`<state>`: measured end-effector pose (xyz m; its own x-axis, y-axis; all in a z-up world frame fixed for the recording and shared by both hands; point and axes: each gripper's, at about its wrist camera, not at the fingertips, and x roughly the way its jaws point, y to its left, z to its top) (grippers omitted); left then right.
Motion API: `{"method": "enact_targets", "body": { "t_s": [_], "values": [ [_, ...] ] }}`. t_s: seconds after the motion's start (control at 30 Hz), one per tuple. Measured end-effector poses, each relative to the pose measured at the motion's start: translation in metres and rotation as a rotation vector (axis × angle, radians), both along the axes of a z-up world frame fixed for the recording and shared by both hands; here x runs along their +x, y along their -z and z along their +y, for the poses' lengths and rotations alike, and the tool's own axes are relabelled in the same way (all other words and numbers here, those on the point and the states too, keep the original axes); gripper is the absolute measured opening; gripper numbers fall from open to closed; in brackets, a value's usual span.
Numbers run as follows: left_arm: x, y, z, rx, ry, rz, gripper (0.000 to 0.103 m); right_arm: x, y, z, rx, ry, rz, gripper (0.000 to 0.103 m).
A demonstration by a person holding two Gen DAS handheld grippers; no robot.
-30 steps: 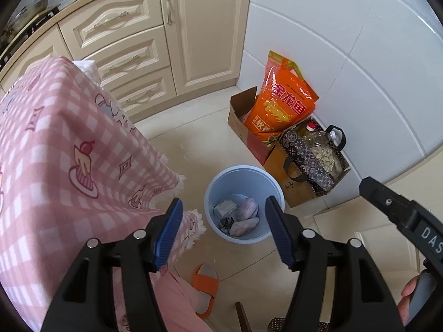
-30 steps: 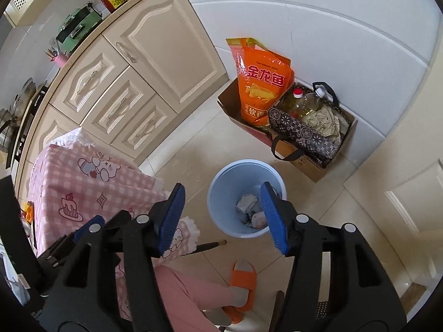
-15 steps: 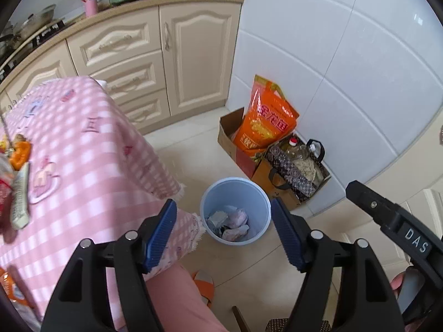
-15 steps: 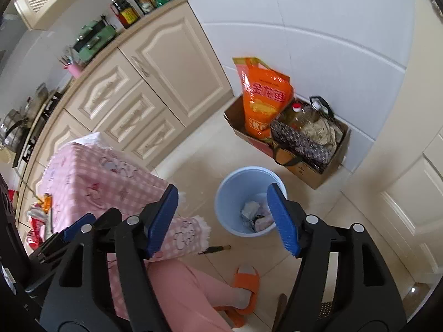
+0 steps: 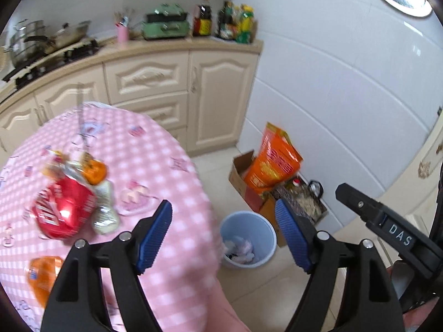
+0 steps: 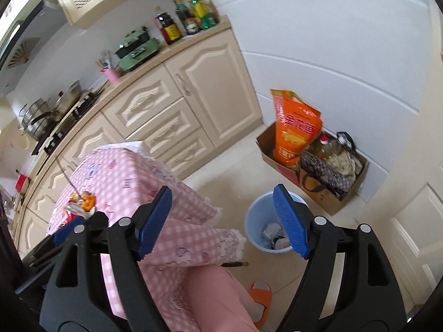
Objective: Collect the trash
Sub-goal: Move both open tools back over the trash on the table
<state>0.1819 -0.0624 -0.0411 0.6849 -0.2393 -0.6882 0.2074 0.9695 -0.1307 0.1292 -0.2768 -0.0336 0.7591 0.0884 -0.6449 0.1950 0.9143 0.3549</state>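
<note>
A light blue trash bin (image 5: 249, 238) stands on the floor beside the table, with crumpled trash inside; it also shows in the right wrist view (image 6: 263, 229). On the pink checked tablecloth (image 5: 155, 166) lie a red snack bag (image 5: 62, 210), a pale wrapper (image 5: 105, 207), an orange wrapper (image 5: 95, 171) and an orange packet (image 5: 41, 276). My left gripper (image 5: 224, 238) is open and empty, above the table edge and the bin. My right gripper (image 6: 221, 224) is open and empty, higher up, between table and bin. The trash pile (image 6: 80, 204) is small at the left.
A cardboard box (image 6: 318, 182) with an orange rice bag (image 6: 296, 130) and an oil bottle stands by the tiled wall. Cream cabinets (image 5: 166, 88) carry pots, bottles and a green cooker. My pink-clad leg and an orange slipper (image 6: 260, 296) are below.
Both grippers have tilted up and swung away from the bin toward the table. The trash on the tablecloth has come into the left wrist view. Both stay open.
</note>
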Motion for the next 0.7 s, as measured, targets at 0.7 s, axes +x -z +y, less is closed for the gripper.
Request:
{"method": "enact_targets", "body": {
  "t_s": [0.7],
  "values": [
    [0.013, -0.041, 0.177, 0.014, -0.371, -0.043, 0.08, 0.087, -0.004, 0.153, -0.079, -0.375, 0.048, 0.079]
  ]
}}
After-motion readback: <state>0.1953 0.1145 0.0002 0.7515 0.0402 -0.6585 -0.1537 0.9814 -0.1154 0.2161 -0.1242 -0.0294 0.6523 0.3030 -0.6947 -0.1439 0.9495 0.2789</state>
